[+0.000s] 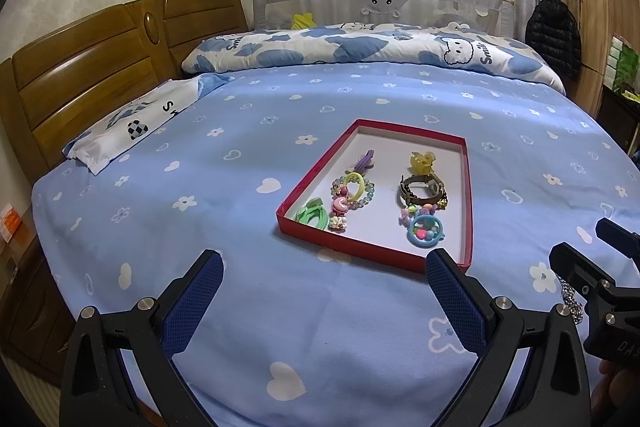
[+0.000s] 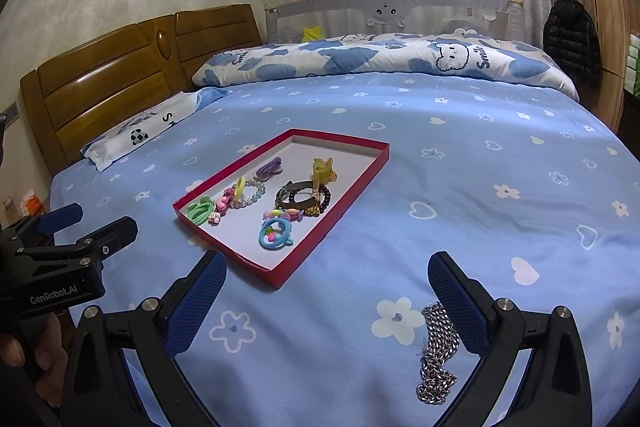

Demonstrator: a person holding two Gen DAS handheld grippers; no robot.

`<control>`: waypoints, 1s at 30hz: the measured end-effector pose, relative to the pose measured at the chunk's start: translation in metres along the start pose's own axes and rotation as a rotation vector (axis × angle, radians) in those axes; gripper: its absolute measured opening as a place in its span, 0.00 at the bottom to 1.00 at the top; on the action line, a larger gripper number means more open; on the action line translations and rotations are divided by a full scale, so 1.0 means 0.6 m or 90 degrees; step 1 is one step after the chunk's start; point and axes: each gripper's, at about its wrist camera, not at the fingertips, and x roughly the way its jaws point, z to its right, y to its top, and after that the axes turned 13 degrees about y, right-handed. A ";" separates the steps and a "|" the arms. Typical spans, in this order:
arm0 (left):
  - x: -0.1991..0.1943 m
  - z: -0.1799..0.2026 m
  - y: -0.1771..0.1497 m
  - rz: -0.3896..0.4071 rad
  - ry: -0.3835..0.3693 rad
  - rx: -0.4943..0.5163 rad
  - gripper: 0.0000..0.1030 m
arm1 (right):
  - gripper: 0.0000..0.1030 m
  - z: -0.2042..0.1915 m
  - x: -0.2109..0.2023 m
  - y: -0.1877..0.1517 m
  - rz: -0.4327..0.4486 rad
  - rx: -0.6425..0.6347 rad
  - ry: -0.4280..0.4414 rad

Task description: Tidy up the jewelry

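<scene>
Both grippers hover low over the bed (image 2: pixel 460 195) with their fingers spread wide and nothing between them: the left gripper (image 1: pixel 324 291) faces the red tray (image 1: pixel 467 195), which lies just ahead of its fingertips, and the right gripper (image 2: pixel 326 291) has the same tray ahead and to the left of its left finger. The one piece outside the tray is a silver chain (image 2: pixel 438 355), heaped on the sheet right against the inner face of the right gripper's right finger (image 2: pixel 460 307). The likeliest trouble, as I judge it, is a partial pinch: the chain is loose and sits far off-centre, so fingers that press together here may catch only a few links and let the rest trail, slip out, or snag the sheet and lift cloth with it. A dangling tail could also drag across the tray's low wall and stir the pieces already laid there. Counted: one tray, one chain on the bed, and inside the tray about nine small pieces in two rows, among them one yellow claw clip (image 1: pixel 422 163), one blue ring toy (image 1: pixel 425 231) and one green hair tie (image 1: pixel 311 214); overlaps make the exact count uncertain.
</scene>
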 end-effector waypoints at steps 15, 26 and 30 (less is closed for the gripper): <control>-0.014 0.000 -0.006 0.013 0.002 -0.003 0.99 | 0.99 -0.002 -0.008 0.004 0.015 -0.002 -0.002; -0.016 0.001 -0.006 0.014 0.003 -0.002 0.99 | 0.99 -0.002 -0.009 0.003 0.015 -0.002 -0.002; -0.016 0.002 -0.006 0.014 0.003 -0.003 0.99 | 0.99 -0.003 -0.009 0.003 0.016 -0.002 -0.002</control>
